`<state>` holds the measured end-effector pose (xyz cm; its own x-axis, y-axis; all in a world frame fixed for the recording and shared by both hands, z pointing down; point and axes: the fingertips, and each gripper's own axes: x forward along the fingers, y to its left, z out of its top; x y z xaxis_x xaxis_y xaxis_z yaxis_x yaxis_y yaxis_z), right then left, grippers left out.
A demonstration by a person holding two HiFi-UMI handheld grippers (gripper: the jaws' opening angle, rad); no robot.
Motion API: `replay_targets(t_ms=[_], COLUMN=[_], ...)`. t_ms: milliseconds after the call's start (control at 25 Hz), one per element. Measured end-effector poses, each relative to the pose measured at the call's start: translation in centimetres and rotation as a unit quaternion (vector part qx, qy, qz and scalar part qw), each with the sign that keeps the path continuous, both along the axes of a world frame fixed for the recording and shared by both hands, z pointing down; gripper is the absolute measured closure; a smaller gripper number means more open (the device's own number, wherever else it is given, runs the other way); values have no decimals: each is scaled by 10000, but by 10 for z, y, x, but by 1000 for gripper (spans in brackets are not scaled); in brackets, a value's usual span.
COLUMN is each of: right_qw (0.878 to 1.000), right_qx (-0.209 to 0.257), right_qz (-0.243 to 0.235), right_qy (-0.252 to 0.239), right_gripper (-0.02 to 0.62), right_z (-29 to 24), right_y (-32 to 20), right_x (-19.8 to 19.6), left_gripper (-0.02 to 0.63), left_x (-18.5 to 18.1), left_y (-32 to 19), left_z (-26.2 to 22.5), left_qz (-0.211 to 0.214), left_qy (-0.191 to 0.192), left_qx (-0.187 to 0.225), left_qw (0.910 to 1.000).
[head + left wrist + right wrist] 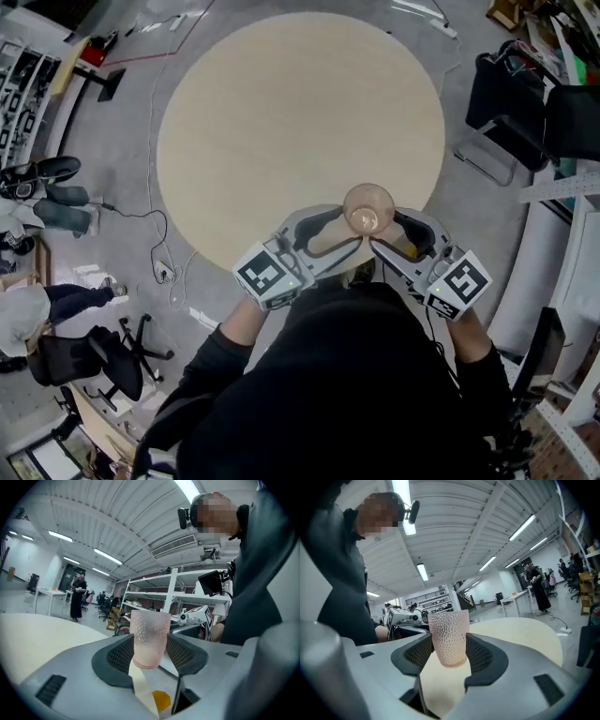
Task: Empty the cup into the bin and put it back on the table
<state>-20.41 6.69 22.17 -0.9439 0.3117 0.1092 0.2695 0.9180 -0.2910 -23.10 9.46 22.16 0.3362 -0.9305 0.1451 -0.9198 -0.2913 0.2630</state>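
a: gripper states?
b: left gripper (150, 654) is clamped on the cup (149, 638), with both dark pads (119, 656) pressed on its sides. right gripper (449, 654) is the same, jaws closed against that one cup from the opposite side.
a: where's the cup?
b: upright at the 6 o'clock edge of the round table (281, 122), just ahead of the person's black top (356, 375). left gripper comes in from the cup's 8 o'clock, right from its 4 o'clock. left marker cube (267, 275) and right marker cube (459, 281) sit on the near ends, by the hands.
a: resting or lifted?
b: can't tell. base looks at or just above the tabletop, and no view shows it cleanly. cup is clear, pinkish and dimpled.
a: further out?
b: grey floor all round. black office chair (103, 361) at the frame's 8 o'clock, black chair (502, 103) at 2 o'clock. in the left gripper view, white shelving (173, 592) stands behind the cup and a standing person (76, 597) is far off at 9 o'clock.
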Motion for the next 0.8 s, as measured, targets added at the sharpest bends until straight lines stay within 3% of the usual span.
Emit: replay_targets(t_ms=[200, 360, 600, 800], right_qw=[9921, 9777, 9474, 9209], right_qx=[-439, -861, -1224, -1655], right_qz=[1161, 1898, 2921, 3501], right_qy=[172, 253, 453, 446], right_gripper=[364, 364, 364, 364], right_z=[15, 29, 60, 88], right_y=[-26, -33, -20, -12], right_x=[35, 58, 108, 147], left_gripper=[374, 374, 374, 374], left_x=[28, 46, 92, 130], left_y=[-31, -42, -35, -32], left_z=[13, 29, 62, 90], left_qz=[1037, 1500, 2285, 2726], left_qy=[215, 672, 1243, 1397], left_qx=[-15, -201, -607, -965], left_qw=[9944, 9862, 9637, 9470])
